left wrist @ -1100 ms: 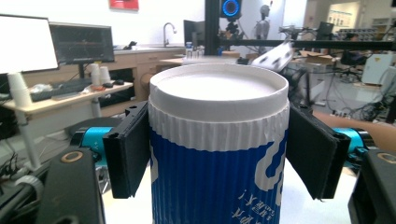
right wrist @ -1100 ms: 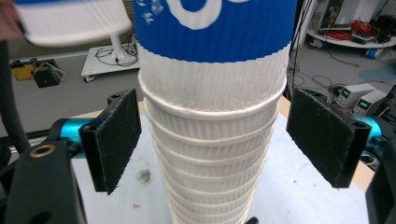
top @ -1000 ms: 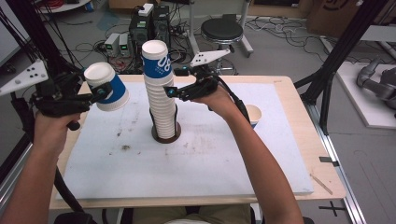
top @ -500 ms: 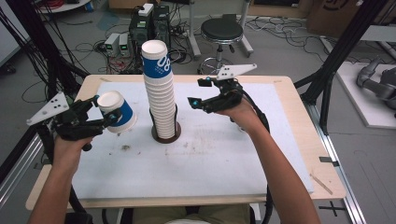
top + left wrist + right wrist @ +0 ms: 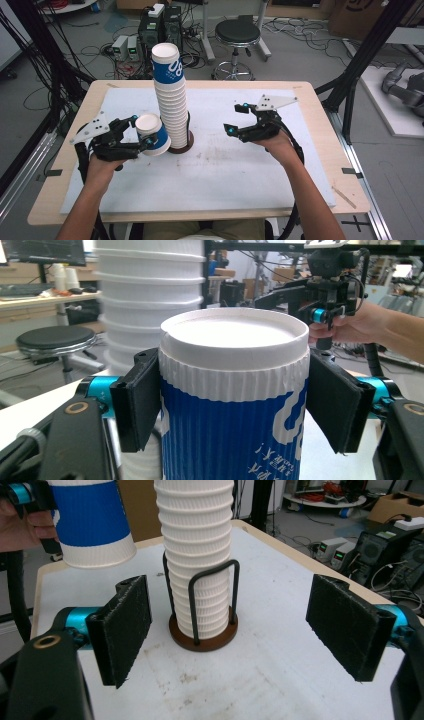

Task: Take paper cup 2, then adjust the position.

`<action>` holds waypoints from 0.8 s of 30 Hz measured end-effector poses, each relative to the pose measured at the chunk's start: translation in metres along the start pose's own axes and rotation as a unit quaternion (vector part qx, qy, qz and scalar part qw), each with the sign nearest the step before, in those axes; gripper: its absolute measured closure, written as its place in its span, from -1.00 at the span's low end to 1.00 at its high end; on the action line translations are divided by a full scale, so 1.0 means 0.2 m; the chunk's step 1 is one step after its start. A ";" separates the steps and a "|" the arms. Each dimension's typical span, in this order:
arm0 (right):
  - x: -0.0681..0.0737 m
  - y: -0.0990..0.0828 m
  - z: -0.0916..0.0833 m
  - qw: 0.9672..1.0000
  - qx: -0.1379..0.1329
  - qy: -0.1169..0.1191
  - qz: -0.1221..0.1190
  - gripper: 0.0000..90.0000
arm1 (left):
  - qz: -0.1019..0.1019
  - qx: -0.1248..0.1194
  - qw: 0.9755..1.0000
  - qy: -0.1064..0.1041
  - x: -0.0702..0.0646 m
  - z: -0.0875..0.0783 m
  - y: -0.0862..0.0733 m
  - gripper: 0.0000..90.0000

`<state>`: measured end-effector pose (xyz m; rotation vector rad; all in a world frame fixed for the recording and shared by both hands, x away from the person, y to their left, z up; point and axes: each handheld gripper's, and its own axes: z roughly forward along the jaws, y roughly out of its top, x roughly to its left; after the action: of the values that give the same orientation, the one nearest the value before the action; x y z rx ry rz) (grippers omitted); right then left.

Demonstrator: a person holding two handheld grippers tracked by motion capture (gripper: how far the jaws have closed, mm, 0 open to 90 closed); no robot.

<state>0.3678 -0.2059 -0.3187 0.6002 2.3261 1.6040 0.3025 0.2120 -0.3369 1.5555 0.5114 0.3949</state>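
1. Here the left gripper clamps a single cup low over the desk, just beside the stack
2. The stack stands in its wire holder
3. The right gripper hangs wide apart, empty
4. Likely next: set the cup down upright

My left tool is clamped on its load; my right tool hangs wide open, forearms extended.
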 end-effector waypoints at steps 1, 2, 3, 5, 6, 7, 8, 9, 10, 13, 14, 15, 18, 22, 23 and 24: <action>0.00 -0.02 -0.01 1.000 -0.001 -0.002 0.000 -0.59 | 0.001 0.000 1.000 -0.004 -0.01 0.01 0.00 -0.38; 0.01 -0.03 -0.02 1.000 -0.002 -0.004 0.002 -0.59 | 0.002 0.002 1.000 -0.005 -0.01 0.02 0.00 -0.38; 0.01 -0.05 -0.04 1.000 -0.004 -0.007 0.005 -0.59 | 0.001 0.004 1.000 -0.009 -0.02 0.04 0.00 -0.38; 0.01 -0.09 -0.07 1.000 -0.015 -0.009 0.014 -0.59 | 0.003 0.008 1.000 -0.013 -0.03 0.06 0.00 -0.38; 0.01 -0.11 -0.07 1.000 -0.017 -0.009 0.017 -0.59 | 0.004 0.009 1.000 -0.015 -0.03 0.07 0.00 -0.38; 0.01 -0.12 -0.08 1.000 -0.017 -0.011 0.022 -0.59 | 0.003 0.009 1.000 -0.016 -0.04 0.08 0.00 -0.38; 0.01 -0.14 -0.09 0.999 -0.018 -0.014 0.023 -0.59 | 0.004 0.010 1.000 -0.017 -0.04 0.08 0.00 -0.38; 0.01 -0.15 -0.10 0.999 -0.018 -0.016 0.024 -0.59 | 0.003 0.011 1.000 -0.018 -0.04 0.09 0.00 -0.38; 0.00 -0.17 -0.10 0.999 -0.019 -0.018 0.026 -0.59 | 0.002 0.013 1.000 -0.018 -0.04 0.10 0.00 -0.38; 0.00 -0.19 -0.11 0.999 -0.020 -0.021 0.027 -0.59 | 0.002 0.013 1.000 -0.021 -0.06 0.13 0.00 -0.38; 0.01 -0.19 -0.11 0.999 -0.019 -0.021 0.026 -0.59 | 0.003 0.013 1.000 -0.022 -0.06 0.14 0.00 -0.38; 0.01 -0.19 -0.11 0.999 -0.016 -0.024 0.022 -0.59 | 0.004 0.014 1.000 -0.024 -0.07 0.15 0.01 -0.38; 0.03 -0.19 -0.12 0.999 -0.001 -0.039 0.005 -0.59 | 0.007 0.016 0.999 -0.029 -0.08 0.18 0.01 -0.38; 0.03 -0.19 -0.12 0.999 0.001 -0.040 0.004 -0.59 | 0.007 0.019 0.999 -0.036 -0.10 0.21 0.01 -0.38; 0.04 -0.19 -0.12 0.999 -0.001 -0.039 0.003 -0.59 | 0.008 0.019 0.999 -0.038 -0.10 0.21 0.01 -0.38; 0.04 -0.20 -0.13 0.999 -0.002 -0.039 0.003 -0.59 | 0.008 0.018 0.999 -0.039 -0.10 0.22 0.02 -0.38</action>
<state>0.3431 -0.2354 -0.3459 0.6571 2.2655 1.5584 0.3091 0.1643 -0.3346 1.6040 0.4484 0.3378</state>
